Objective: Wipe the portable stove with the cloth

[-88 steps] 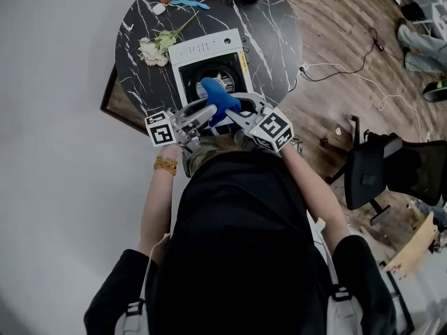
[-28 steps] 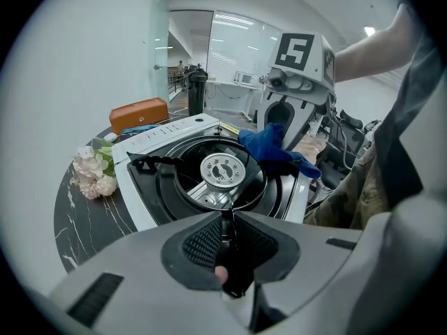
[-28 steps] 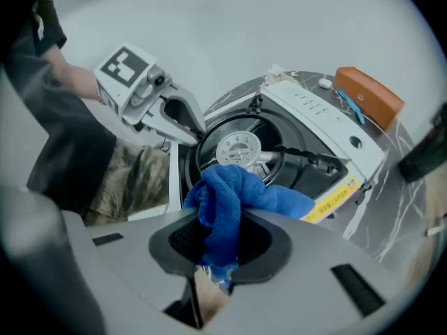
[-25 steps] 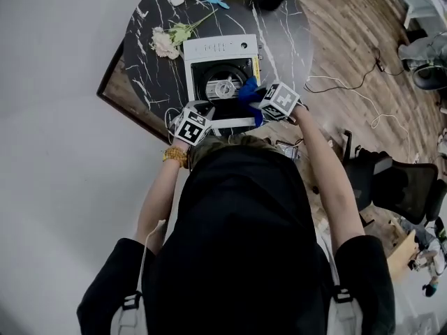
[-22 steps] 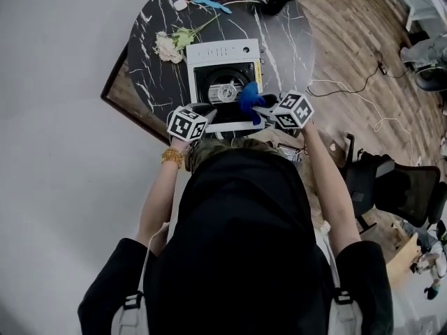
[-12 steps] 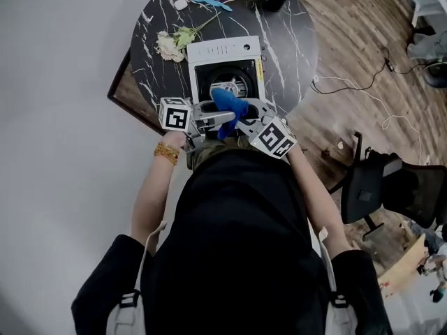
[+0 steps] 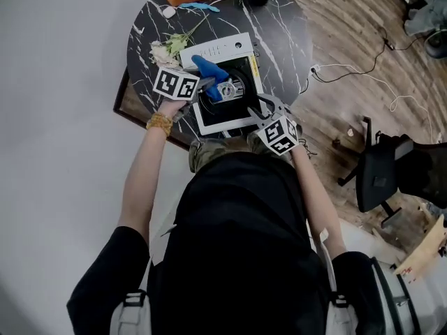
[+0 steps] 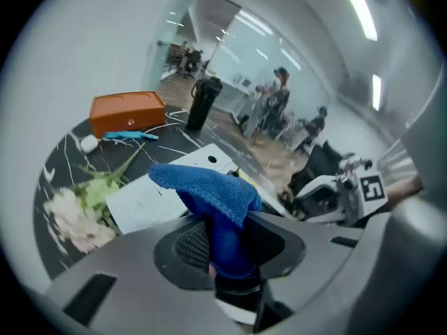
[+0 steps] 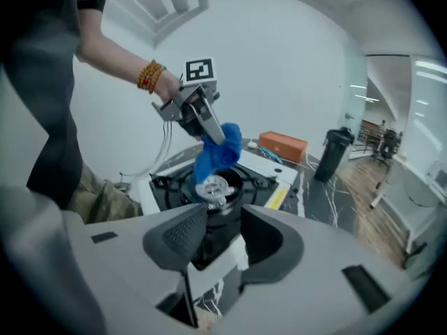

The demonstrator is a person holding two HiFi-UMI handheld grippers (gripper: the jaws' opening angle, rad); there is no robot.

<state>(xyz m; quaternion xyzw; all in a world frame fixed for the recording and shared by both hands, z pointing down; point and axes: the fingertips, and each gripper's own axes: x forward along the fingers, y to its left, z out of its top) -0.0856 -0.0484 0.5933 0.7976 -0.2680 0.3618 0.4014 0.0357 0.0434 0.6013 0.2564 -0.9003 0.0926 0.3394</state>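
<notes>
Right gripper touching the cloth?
Apart. Right gripper view: right gripper, jaws just opened, is empty; blue cloth hangs beyond it from the left gripper, whose jaws just closed.

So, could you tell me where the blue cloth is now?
In the head view the blue cloth sits upper centre, gripped by the left hand-held gripper, whose jaws have just been closing, above the white portable stove.

Office: swivel chair (image 7: 380, 173), strip lights (image 8: 356, 5)
</notes>
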